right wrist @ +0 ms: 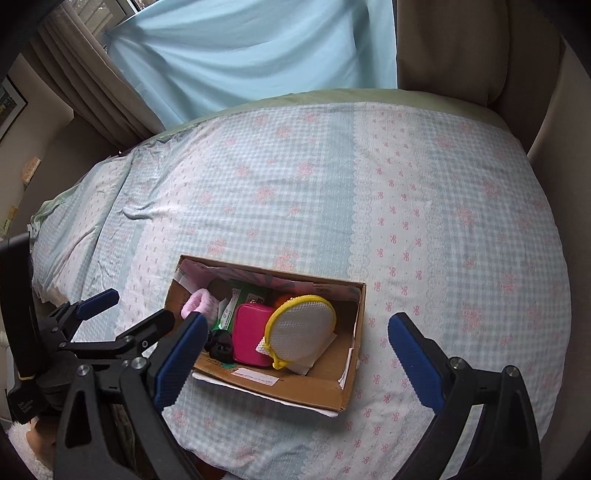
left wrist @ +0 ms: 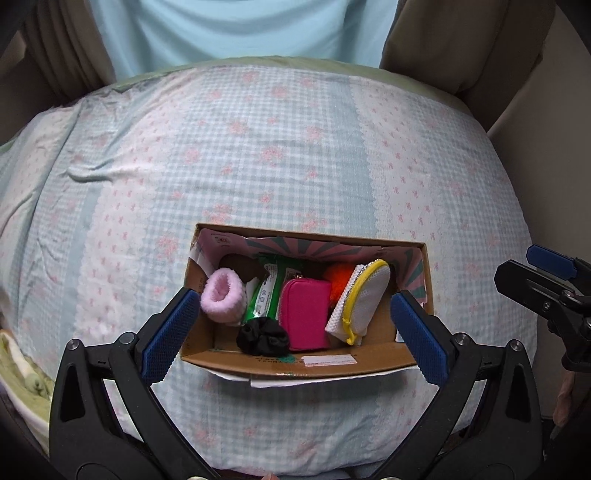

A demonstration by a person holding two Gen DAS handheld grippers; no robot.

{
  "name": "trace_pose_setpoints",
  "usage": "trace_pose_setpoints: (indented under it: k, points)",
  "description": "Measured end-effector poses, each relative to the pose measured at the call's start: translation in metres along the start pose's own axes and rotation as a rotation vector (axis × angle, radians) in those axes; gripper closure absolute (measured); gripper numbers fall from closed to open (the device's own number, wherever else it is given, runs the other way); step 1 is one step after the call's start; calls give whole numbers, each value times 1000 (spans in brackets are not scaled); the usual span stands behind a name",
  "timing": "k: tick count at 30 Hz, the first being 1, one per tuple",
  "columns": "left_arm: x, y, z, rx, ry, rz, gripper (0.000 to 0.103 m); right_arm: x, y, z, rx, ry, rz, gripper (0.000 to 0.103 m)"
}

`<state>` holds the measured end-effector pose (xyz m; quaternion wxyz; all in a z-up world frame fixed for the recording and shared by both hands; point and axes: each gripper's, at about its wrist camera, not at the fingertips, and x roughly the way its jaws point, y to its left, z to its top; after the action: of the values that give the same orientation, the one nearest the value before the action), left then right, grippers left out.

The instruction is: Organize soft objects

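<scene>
1. Cardboard box [left wrist: 280,363] of soft objects sits open on the bed's checked floral bedspread [left wrist: 258,147], near the front edge closest to me; light blue curtain [left wrist: 240,29] hangs beyond the bed.
2. Contents I read from the left wrist view, left to right: pink fuzzy band [left wrist: 222,295], green wipes packet [left wrist: 266,295], magenta zip pouch [left wrist: 306,317], orange pom-pom [left wrist: 337,278], white mesh pouch with yellow trim [left wrist: 364,299]. Black scrunchie [left wrist: 262,338] lies at the near wall, touching the magenta pouch.
3. Mesh pouch stands tilted, leaning against the magenta pouch; a folded white textured cloth [left wrist: 341,314] sits under its near side.
4. Left hand-held gripper [left wrist: 295,332]: jaws spread wide, one blue pad either side of the box, nothing between the pads but the box below. Not gripping.
5. Right hand-held gripper [right wrist: 299,362]: jaws wide apart, empty, above the box's right end.
6. Each gripper appears at the edge of the other's view, side by side.
</scene>
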<state>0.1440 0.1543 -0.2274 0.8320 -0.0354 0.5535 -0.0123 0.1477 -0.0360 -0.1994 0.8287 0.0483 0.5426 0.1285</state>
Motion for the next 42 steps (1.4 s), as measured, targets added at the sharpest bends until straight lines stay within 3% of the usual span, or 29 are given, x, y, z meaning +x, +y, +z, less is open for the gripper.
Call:
trace_pose_setpoints:
  k: [6,11,19,30,42]
  points:
    - [-81,-13,5,-42,-132,-2,0,-61,-3,4,-62,-75,-49,6]
    - [-151,-25,4,-47,-270,38,0,-120,-1,-2,-87,-219,-109,6]
    - [-223,-35,-9,-56,-426,42,0,-189,4,-18,-90,-377,-166,6]
    - [-264,-53,-41,-37,-537,25,0,-225,6,-46,-84,-485,-208,6]
    - [-264,-61,-48,-6,-536,0,0,-229,2,-53,-50,-495,-231,6]
